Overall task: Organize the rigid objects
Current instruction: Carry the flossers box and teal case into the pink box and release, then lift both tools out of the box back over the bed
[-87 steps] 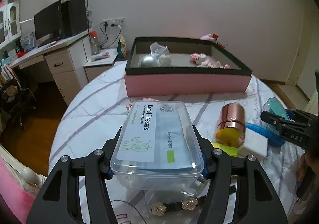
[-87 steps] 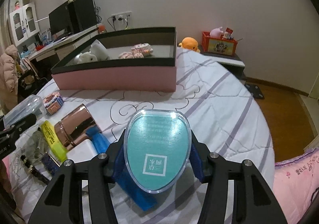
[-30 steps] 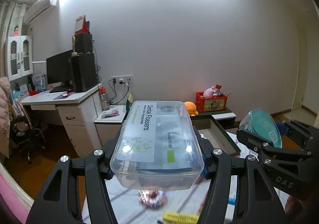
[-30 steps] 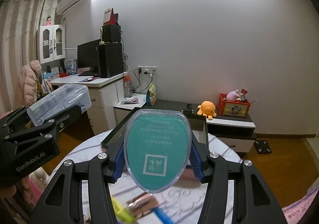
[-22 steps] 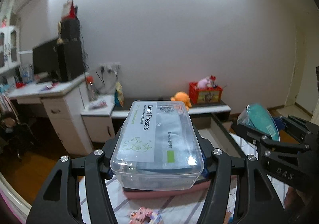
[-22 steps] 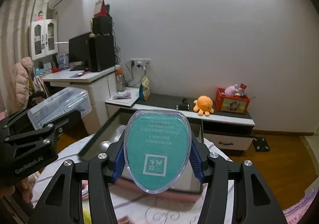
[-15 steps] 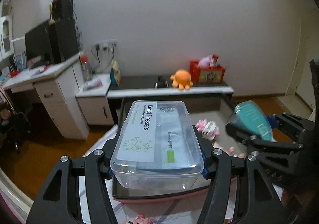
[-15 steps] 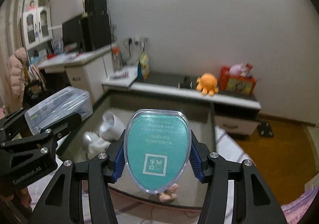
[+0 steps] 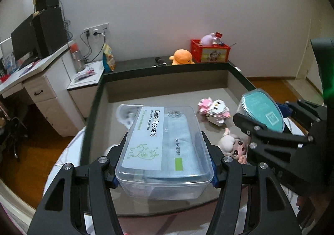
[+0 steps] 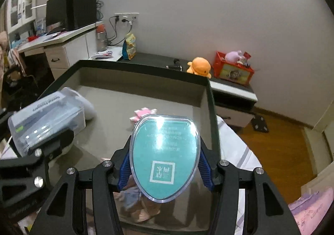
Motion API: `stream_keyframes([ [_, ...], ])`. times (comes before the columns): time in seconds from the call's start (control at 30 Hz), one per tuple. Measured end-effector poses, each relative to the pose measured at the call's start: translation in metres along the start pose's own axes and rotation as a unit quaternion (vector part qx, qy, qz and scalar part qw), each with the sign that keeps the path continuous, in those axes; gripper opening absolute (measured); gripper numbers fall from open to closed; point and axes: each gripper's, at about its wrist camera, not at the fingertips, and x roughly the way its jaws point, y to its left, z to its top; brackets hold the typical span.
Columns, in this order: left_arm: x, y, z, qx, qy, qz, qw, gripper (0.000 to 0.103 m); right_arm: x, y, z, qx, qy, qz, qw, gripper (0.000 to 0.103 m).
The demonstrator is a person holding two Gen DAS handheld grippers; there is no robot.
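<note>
My left gripper is shut on a clear plastic Dental Flossers box and holds it above the near left part of a large open box with a dark rim. My right gripper is shut on a teal oval case with a clear lid and holds it above the near right part of the same open box. The right gripper also shows in the left wrist view, and the flossers box shows in the right wrist view.
Inside the open box lie a pink block toy, a small doll and a white object. Behind it stand a dark low cabinet with an orange plush and a red box, and a white desk at the left.
Both grippers have come down and forward with their loads, from high over the bed to just above the inside of the open box. Both holds are unchanged.
</note>
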Motion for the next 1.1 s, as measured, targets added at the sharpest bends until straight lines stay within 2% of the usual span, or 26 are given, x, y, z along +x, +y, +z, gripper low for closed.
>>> stream_keyframes([
  [0.2,0.005,-0.007,0.0,0.008,0.0,0.003,1.0,0.064,0.008,-0.01,-0.006,0.023,0.004,0.01,1.0,0.056],
  [0.27,0.004,-0.007,-0.001,0.01,0.001,0.005,0.9999,0.073,0.009,-0.012,-0.008,0.029,-0.003,0.014,0.999,0.056],
  [0.3,0.004,-0.006,-0.001,0.01,0.0,0.008,0.9999,0.081,0.008,-0.012,-0.008,0.031,-0.003,0.016,0.999,0.058],
  [0.43,0.001,-0.003,-0.002,0.004,0.001,0.008,1.0,0.083,0.005,-0.012,-0.01,0.039,-0.005,0.033,0.999,0.063],
  [0.53,-0.006,0.0,-0.003,0.004,0.001,0.016,0.9999,0.085,0.002,-0.011,-0.01,0.04,-0.004,0.04,0.998,0.068],
  [0.6,-0.017,0.004,-0.004,0.001,-0.004,0.012,0.9999,0.086,-0.004,-0.011,-0.01,0.046,-0.008,0.04,0.998,0.083],
  [0.63,-0.021,0.006,-0.005,-0.002,-0.008,0.012,0.9999,0.09,-0.006,-0.012,-0.01,0.048,-0.01,0.037,0.998,0.083],
  [0.77,-0.054,0.013,-0.008,-0.016,-0.036,0.016,0.9991,0.091,-0.021,-0.011,-0.01,0.046,-0.019,0.033,0.998,0.083],
  [0.83,-0.075,0.016,-0.012,-0.024,-0.056,0.017,0.998,0.097,-0.035,-0.012,-0.012,0.053,-0.027,0.034,0.998,0.083],
  [1.03,-0.152,0.025,-0.038,-0.047,-0.114,0.006,0.9924,0.103,-0.102,0.003,-0.036,0.035,-0.089,0.028,0.995,0.084],
  [1.1,-0.181,0.029,-0.052,-0.058,-0.143,0.018,0.9879,0.103,-0.127,0.01,-0.049,0.027,-0.111,0.029,0.993,0.086],
])
